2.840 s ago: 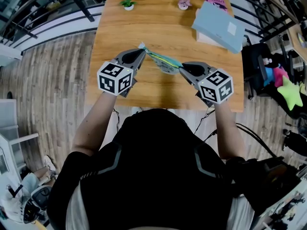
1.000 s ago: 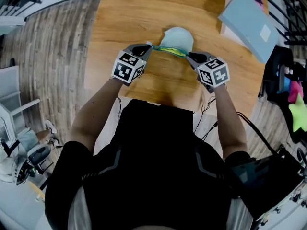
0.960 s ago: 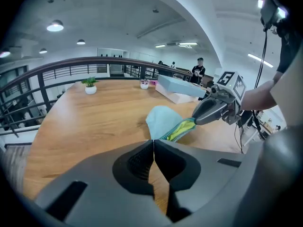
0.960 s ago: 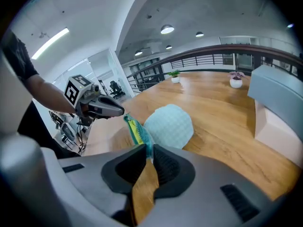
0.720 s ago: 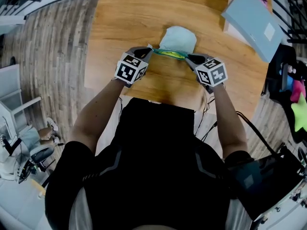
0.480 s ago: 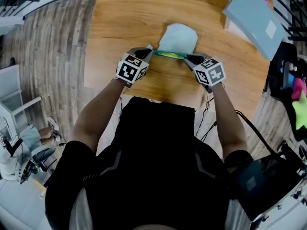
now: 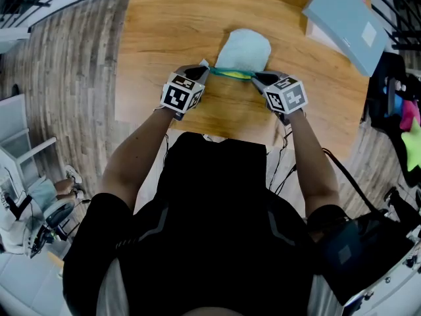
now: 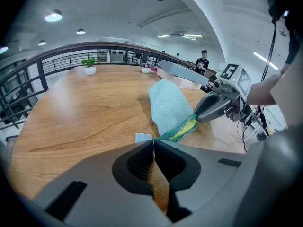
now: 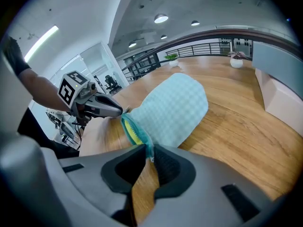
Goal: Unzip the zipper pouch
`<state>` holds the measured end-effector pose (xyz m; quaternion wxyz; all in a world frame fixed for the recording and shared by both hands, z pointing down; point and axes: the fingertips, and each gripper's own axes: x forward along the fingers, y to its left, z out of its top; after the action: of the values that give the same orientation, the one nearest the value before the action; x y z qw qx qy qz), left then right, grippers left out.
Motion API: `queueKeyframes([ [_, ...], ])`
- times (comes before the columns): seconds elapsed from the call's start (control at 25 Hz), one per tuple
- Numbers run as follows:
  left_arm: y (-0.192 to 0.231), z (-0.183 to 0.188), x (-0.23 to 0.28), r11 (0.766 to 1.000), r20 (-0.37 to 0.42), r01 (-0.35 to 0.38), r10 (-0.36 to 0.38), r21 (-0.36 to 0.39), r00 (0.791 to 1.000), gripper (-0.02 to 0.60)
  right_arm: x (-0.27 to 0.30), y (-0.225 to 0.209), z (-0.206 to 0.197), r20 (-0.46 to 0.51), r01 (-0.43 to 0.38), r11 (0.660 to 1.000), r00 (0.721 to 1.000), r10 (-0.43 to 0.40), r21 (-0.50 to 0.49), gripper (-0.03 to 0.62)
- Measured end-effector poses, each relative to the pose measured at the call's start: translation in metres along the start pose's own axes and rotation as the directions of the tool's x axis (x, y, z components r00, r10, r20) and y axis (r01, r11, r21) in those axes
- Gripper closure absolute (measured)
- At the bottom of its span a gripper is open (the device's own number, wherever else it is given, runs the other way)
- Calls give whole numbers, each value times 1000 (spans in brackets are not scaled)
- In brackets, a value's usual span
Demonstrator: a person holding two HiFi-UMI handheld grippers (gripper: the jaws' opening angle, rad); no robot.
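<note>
We hold the zipper pouch (image 7: 245, 47) stretched between our two grippers above the near part of the wooden counter (image 7: 164, 25). The left gripper (image 7: 202, 68) has its jaws pressed together on the pouch's left corner, where a small pale tab and the end of the teal zipper (image 7: 230, 72) run into the pinch; the left gripper view shows that pinch (image 8: 153, 142) with no gap between the pads. The right gripper (image 7: 256, 78) grips the zipper's other end. In its own view (image 9: 148, 151) the teal edge goes straight down between the jaws, which have just been opening a little, though the pads bear on the fabric. Along the taut zipper the mouth gapes slightly and shows a yellow lining. The pale blue-green body of the pouch (image 9: 176, 109) lies on the counter, reaching away from us. Each gripper appears in the other's view, touching opposite ends of the zipper. A blue box (image 7: 342, 20) sits well apart at the far right, and a potted plant (image 8: 88, 65) stands at the far edge
</note>
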<state>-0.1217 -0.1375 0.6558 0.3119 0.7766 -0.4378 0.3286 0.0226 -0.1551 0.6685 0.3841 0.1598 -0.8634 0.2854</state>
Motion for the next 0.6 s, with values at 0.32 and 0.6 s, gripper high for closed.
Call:
queueKeyframes([
  [0.32, 0, 7, -18, 1000, 51, 17, -16, -17, 999, 548, -7, 6, -2, -25, 23, 1000, 999, -23, -4, 493],
  [0.6, -14, 38, -56, 996, 162, 93, -92, -3, 983, 546, -38, 26, 6, 39, 27, 999, 999, -28, 28, 464],
])
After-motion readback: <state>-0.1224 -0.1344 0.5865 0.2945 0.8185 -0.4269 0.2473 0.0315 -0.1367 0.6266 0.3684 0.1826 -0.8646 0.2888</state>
